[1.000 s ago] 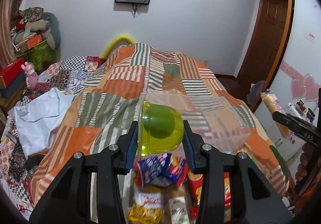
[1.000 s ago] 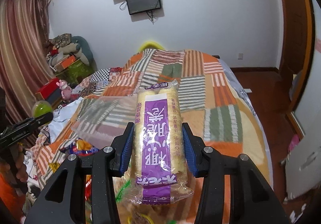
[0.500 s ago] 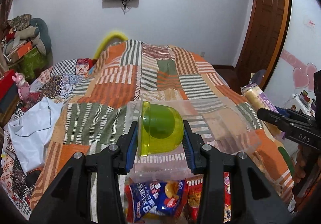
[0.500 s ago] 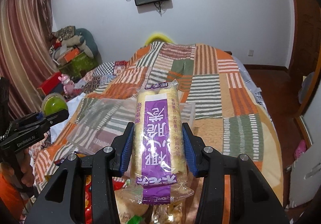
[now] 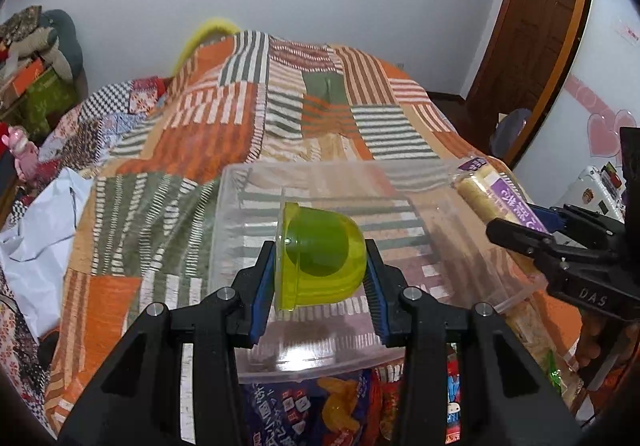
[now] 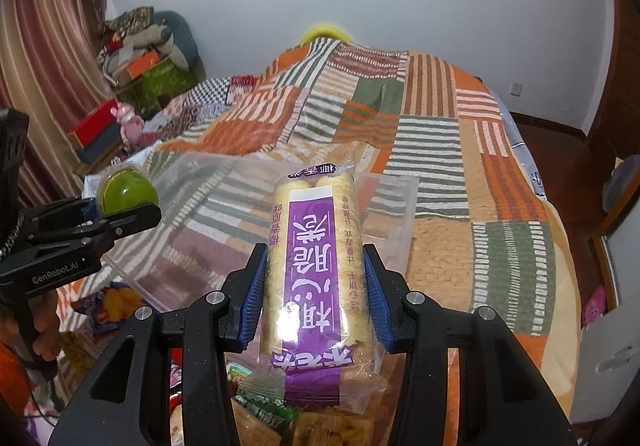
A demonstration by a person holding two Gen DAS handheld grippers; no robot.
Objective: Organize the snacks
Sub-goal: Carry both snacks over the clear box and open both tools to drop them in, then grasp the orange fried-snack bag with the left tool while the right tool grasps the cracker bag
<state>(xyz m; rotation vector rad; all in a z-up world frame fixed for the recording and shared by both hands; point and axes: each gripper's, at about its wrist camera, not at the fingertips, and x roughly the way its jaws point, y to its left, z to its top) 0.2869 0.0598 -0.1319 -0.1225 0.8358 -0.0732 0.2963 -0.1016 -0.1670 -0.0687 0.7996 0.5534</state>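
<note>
My left gripper (image 5: 320, 266) is shut on a green jelly cup (image 5: 320, 254), held on its side above the near part of a clear plastic bin (image 5: 240, 242) on the bed. My right gripper (image 6: 316, 278) is shut on a long pack of rice rolls with a purple label (image 6: 312, 258), over the bin's (image 6: 384, 214) right side. In the left wrist view the pack (image 5: 492, 202) and right gripper (image 5: 516, 234) enter from the right. The right wrist view shows the left gripper (image 6: 116, 216) and cup (image 6: 126, 194) at the left.
The bin sits on a striped patchwork blanket (image 5: 280, 106). Several snack packets (image 5: 320, 406) lie just in front of the bin, also below the right gripper (image 6: 280, 418). A white bag (image 5: 36, 222) lies at the bed's left. A wooden door (image 5: 528, 26) stands at the right.
Both grippers have moved forward and down toward the bed. The clear bin has come under them and looks larger. The snack packets have slid to the bottom of both views.
</note>
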